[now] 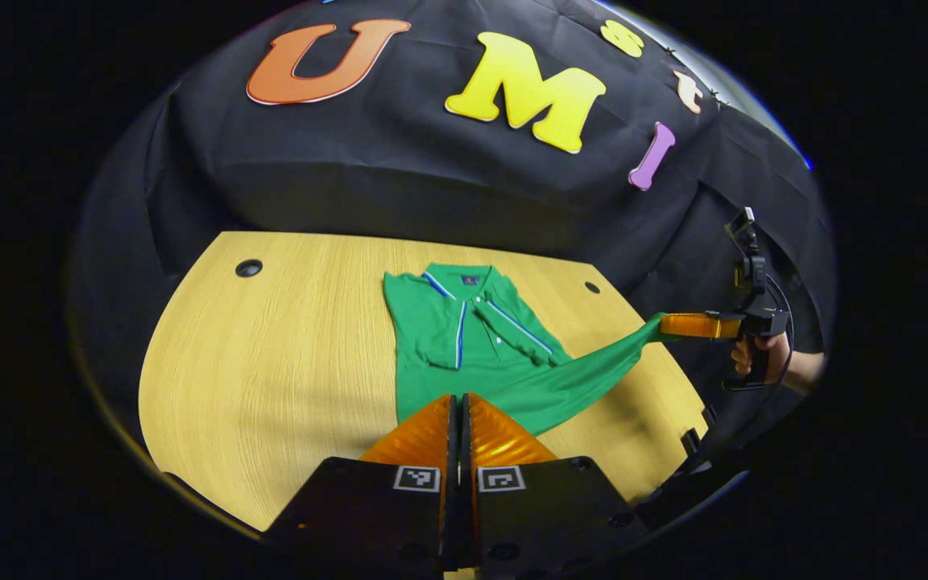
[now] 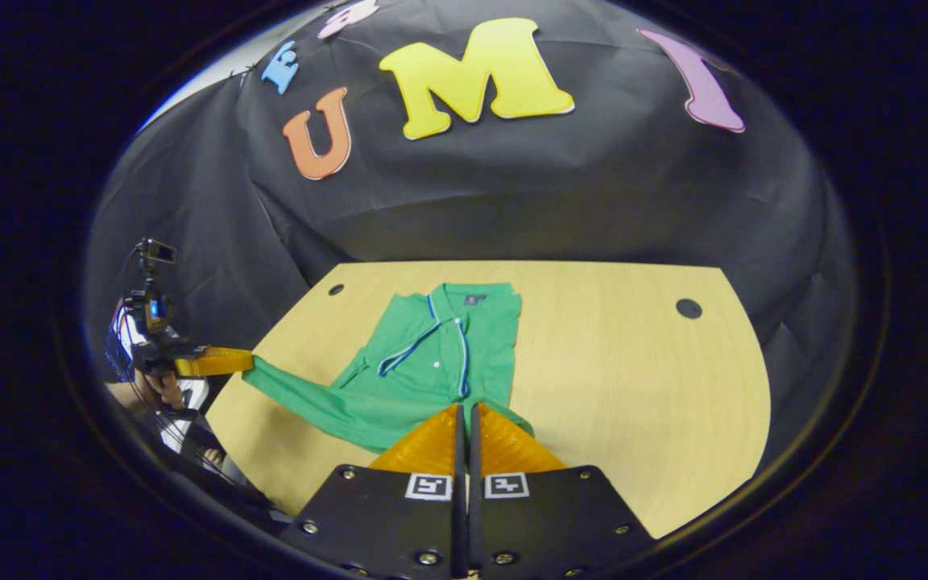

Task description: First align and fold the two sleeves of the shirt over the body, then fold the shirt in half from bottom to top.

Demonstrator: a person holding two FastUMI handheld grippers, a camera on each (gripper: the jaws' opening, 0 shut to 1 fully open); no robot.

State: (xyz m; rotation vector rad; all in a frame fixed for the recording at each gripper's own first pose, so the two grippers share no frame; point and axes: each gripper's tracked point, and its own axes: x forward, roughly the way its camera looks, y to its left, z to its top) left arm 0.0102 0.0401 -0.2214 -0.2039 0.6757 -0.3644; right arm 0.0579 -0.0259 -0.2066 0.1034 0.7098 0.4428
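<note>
A green polo shirt (image 1: 464,338) lies collar-away on the wooden table (image 1: 271,362), both sleeves folded across its chest. My left gripper (image 1: 460,400) is shut on one bottom corner of the hem, raised off the table. In the left gripper view my right gripper (image 1: 664,325) pinches the other hem corner out to the right, and the hem stretches taut between them. In the right gripper view, my right gripper (image 2: 465,409) is shut on the shirt (image 2: 432,362), and my left gripper (image 2: 248,362) holds the far corner at the left, past the edge of the table (image 2: 633,387).
The tabletop has round cable holes near its back corners (image 1: 249,268) (image 2: 688,308). Bare wood lies on both sides of the shirt. A hand (image 1: 762,354) holds the right gripper's handle beyond the table edge. The black cloth wall hangs close behind the table.
</note>
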